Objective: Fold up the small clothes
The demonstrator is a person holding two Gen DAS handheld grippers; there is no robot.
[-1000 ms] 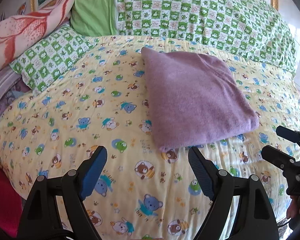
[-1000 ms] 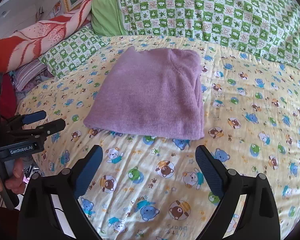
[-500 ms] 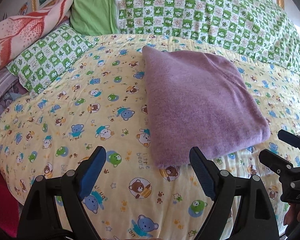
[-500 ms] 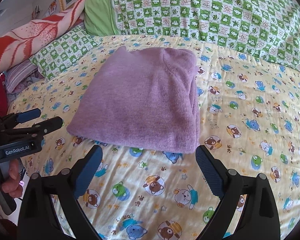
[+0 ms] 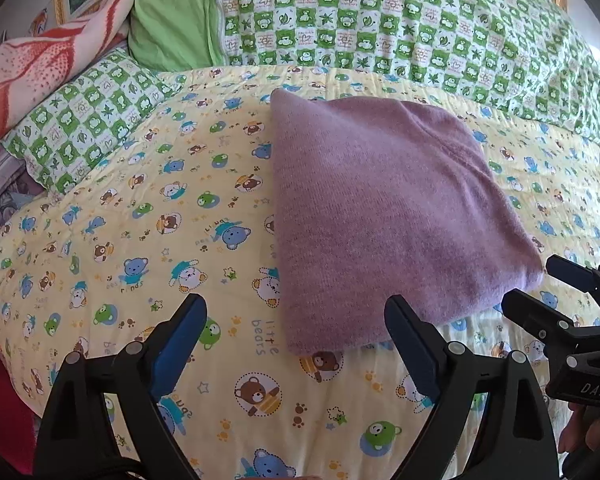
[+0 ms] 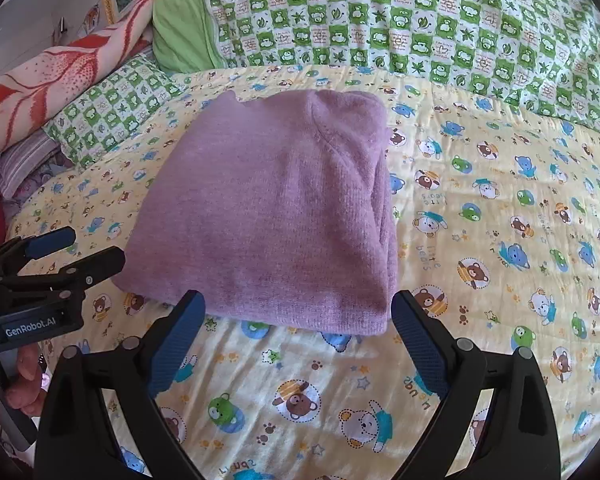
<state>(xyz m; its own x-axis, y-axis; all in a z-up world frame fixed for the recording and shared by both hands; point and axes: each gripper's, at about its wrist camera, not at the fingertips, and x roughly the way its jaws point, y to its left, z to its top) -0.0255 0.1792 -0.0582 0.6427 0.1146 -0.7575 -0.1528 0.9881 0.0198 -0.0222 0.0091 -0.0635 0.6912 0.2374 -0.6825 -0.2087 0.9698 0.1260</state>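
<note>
Both grippers are closing in on the purple sweater [image 5: 384,208] — it is looming larger than a second ago, lying folded on the bed [image 5: 148,216]. The left gripper [image 5: 296,340] and right gripper [image 6: 296,334] are hovering with jaws spread wide, empty. For a clean next fold, each should be pinching every layer at the near corners — not just the top one.

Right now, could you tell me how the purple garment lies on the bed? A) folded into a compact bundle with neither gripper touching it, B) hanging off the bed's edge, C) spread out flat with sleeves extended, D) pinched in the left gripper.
A: the purple garment lies folded on the yellow sheet, while the left gripper and right gripper are both open and short of it.
</note>
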